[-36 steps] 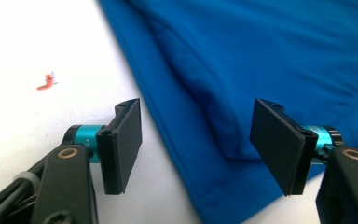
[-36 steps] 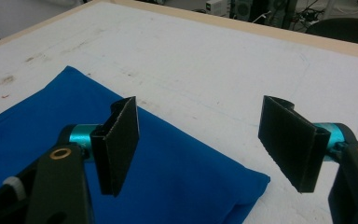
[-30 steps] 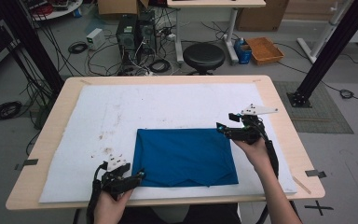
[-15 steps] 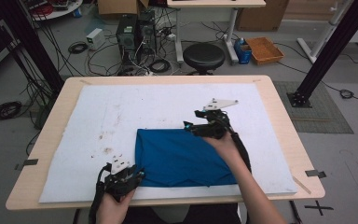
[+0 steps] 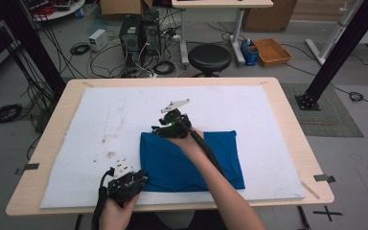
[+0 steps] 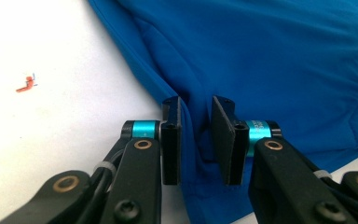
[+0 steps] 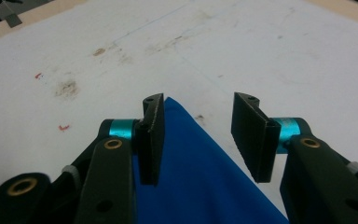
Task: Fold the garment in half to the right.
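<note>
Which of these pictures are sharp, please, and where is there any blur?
High view: soft and grainy, cloth evenly lit. Left gripper view: jaws and folds crisp, the nearest links slightly soft. Right gripper view: jaws sharp, the far mat a little soft; no glare.

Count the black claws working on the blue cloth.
2. The left black claw sits at the near left corner of the flat blue fabric cloth; the right black claw is over its far left corner.
</note>
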The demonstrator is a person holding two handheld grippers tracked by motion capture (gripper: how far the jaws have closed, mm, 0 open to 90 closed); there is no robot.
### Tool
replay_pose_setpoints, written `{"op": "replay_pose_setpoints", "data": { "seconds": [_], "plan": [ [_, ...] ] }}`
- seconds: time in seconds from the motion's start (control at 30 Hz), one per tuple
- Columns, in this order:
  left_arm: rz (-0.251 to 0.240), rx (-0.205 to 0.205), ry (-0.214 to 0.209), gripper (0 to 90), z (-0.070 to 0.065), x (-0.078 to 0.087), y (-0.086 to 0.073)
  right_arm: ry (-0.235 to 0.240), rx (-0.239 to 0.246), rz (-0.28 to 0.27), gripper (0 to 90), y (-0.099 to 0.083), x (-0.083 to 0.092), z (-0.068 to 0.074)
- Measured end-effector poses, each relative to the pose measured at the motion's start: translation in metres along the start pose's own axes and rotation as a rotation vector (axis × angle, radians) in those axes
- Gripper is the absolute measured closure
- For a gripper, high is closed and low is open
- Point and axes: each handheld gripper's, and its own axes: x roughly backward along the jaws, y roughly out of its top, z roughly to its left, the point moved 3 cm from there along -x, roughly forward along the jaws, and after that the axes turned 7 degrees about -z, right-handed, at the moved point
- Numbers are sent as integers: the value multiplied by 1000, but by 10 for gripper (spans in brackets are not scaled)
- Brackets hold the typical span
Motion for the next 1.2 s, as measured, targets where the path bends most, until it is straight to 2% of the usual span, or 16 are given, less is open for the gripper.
{"op": "replay_pose_setpoints", "data": {
  "seconds": [0.13, 0.27, 0.43, 0.53, 0.6, 0.73, 0.8, 0.83, 0.97, 1.03, 1.2],
  "plan": [
    [-2, -1, -5, 743, 1, 0, 0, -1, -23, 48, 600, 1, -30, 7],
    [-4, 7, -10, 747, 1, 0, 0, -20, -14, 90, 636, 0, -55, 13],
    [-3, 9, -19, 757, 2, 0, 0, -51, -11, 154, 664, -3, -78, 14],
    [-2, 12, -21, 763, 2, 0, 0, -36, 2, 172, 773, -4, -86, 16],
    [-4, 15, -24, 772, 2, 0, 0, -38, 45, 182, 873, -5, -90, 17],
    [-3, 16, -29, 794, 2, 0, 0, -36, 31, 180, 884, -3, -86, 16],
    [-6, 21, -32, 806, 2, 1, 1, -28, 14, 160, 884, 1, -81, 16],
    [-8, 21, -39, 818, 3, 2, 2, -24, 21, 147, 884, 3, -78, 15],
    [-27, 23, -55, 837, 1, 5, 6, -2, 4, 92, 884, 12, -64, 14],
    [-44, 7, -68, 841, -2, 8, 11, 8, -6, 69, 884, 16, -55, 11],
    [-88, -14, -106, 846, -13, 16, 24, 39, -54, 11, 883, 24, -26, -3]
  ]
}}
